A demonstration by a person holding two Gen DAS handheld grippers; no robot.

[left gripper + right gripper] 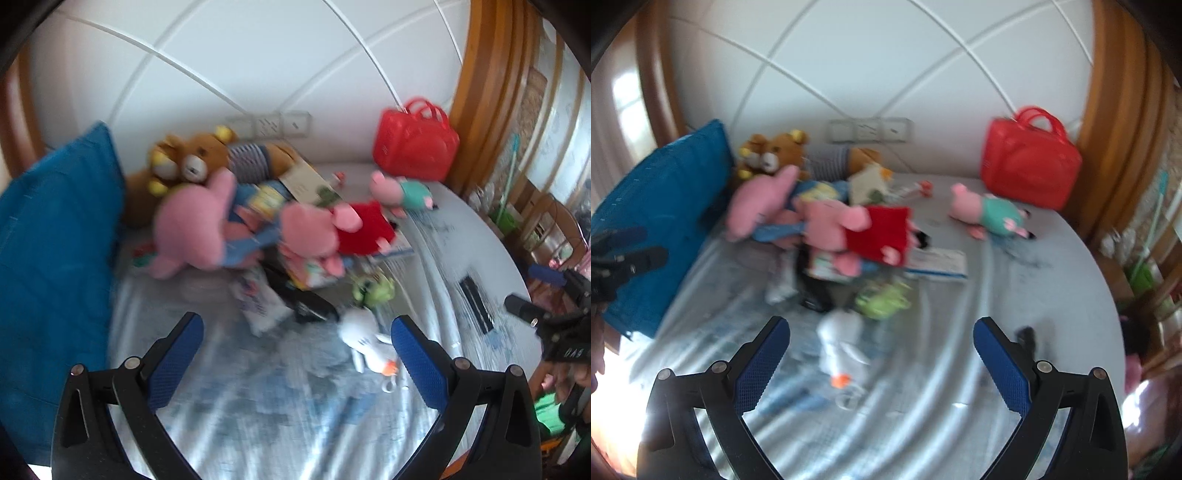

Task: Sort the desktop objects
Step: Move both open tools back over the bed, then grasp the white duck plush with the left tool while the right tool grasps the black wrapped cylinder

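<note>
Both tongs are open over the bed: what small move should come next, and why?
Probably lower the right tongs onto the white toy. It lies nearest, apart from the pile and roughly centred between the open fingers; the left tongs are open too, but it sits off-centre there.

toy pile (pixel 280 229) blurred | white plush (pixel 842 343) smeared, kind unclear

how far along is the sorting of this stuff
Nothing looks sorted yet. The pink plush toys, teddy bear, books and packets lie in one jumble. Only the small pig toy sits apart near the red bag. Both the left gripper and right gripper hover empty, jaws open, nearest the white plush toy. Everything is left.
</note>
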